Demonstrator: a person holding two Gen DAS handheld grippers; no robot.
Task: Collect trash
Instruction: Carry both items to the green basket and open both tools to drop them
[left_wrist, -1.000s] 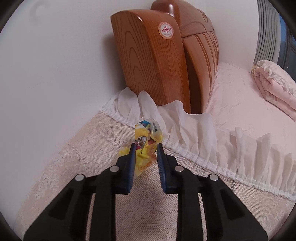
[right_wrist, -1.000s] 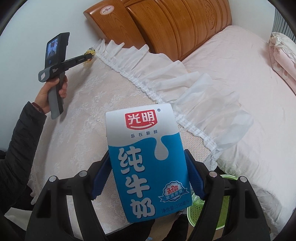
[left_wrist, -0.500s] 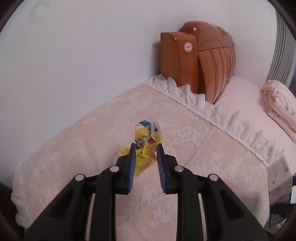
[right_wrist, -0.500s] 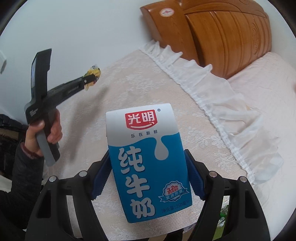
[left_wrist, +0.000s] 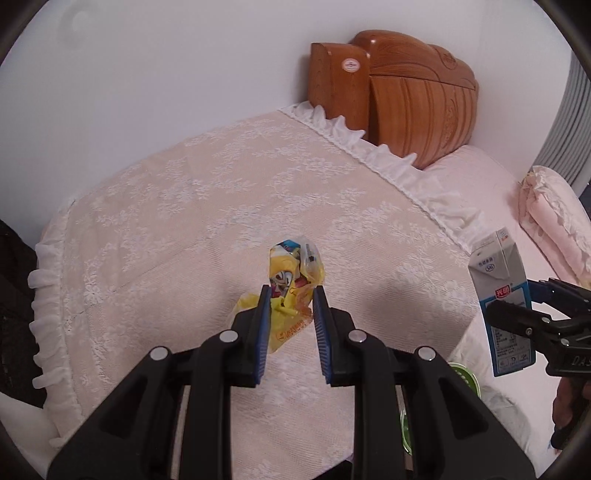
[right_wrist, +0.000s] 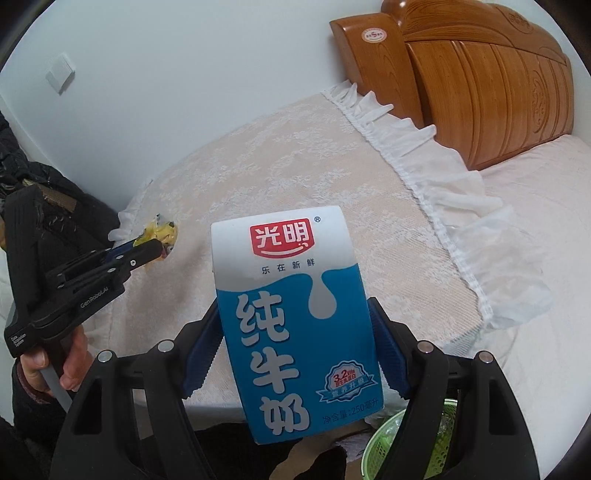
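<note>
A crumpled yellow snack wrapper is pinched between the blue pads of my left gripper, which is shut on it and holds it above the lace-covered table. In the right wrist view the same wrapper shows at the tip of the left gripper on the left side. My right gripper is shut on a blue and white milk carton, held upright. That carton also appears at the right edge of the left wrist view, inside the right gripper.
A lace tablecloth with a white frill covers the table beside a wooden headboard and a pink bed. A green mesh bin sits low by the table's near edge. A rolled pink quilt lies at the right.
My left gripper has pulled back from the headboard corner toward the table's near side, carrying the wrapper. The right gripper rolled and shifted a little with the carton still in it.
</note>
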